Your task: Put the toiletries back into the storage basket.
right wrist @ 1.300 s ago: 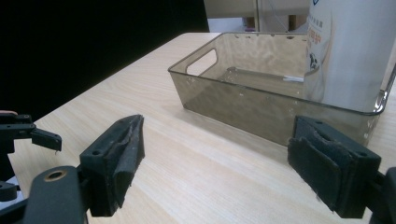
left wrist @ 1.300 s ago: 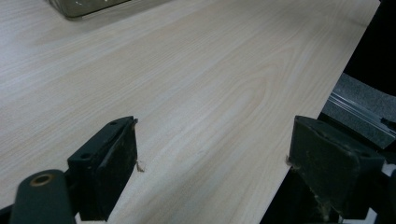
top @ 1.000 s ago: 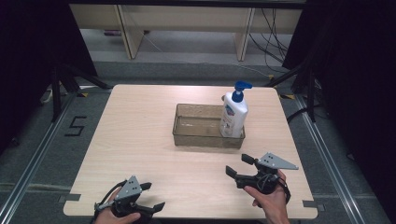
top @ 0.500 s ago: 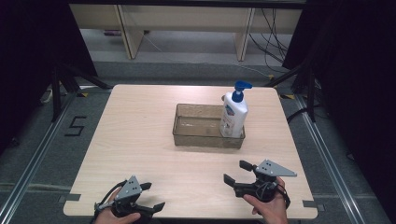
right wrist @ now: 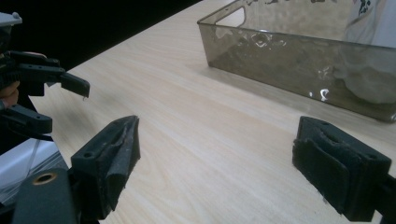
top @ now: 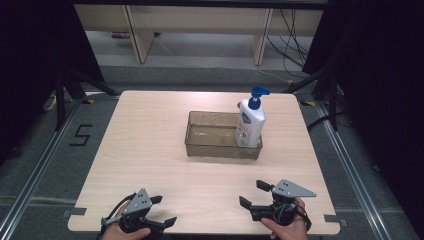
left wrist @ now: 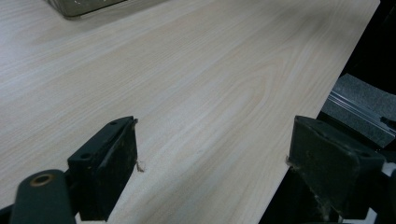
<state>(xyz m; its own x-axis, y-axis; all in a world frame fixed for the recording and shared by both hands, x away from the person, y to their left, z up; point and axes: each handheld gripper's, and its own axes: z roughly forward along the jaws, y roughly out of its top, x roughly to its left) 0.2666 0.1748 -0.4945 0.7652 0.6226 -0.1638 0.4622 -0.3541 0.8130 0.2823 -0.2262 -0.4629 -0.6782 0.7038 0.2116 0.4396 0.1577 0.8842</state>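
Observation:
A smoky clear bin (top: pixel 215 142) sits at the middle of the wooden table (top: pixel 150 130). A white pump bottle (top: pixel 250 124) with a blue head stands upright in its right end. My left gripper (top: pixel 163 210) rests at the front left edge, open and empty. My right gripper (top: pixel 252 194) is open and empty at the front right, well short of the bin. In the right gripper view the bin (right wrist: pixel 299 53) lies just ahead, the bottle (right wrist: pixel 373 28) shows behind its wall, and the left gripper (right wrist: pixel 65 107) is at far left. The left gripper view catches a bin corner (left wrist: pixel 79 5).
Dark floor and metal rails surround the table. A light wooden shelf frame (top: pixel 200 25) stands beyond the far edge. In the left gripper view the table edge (left wrist: pixel 303 121) runs close by the right jaw. Bare wood stretches between both grippers and the bin.
My right gripper has drawn back toward the table's front edge, away from the bin. The left gripper, bin and bottle have stayed put.

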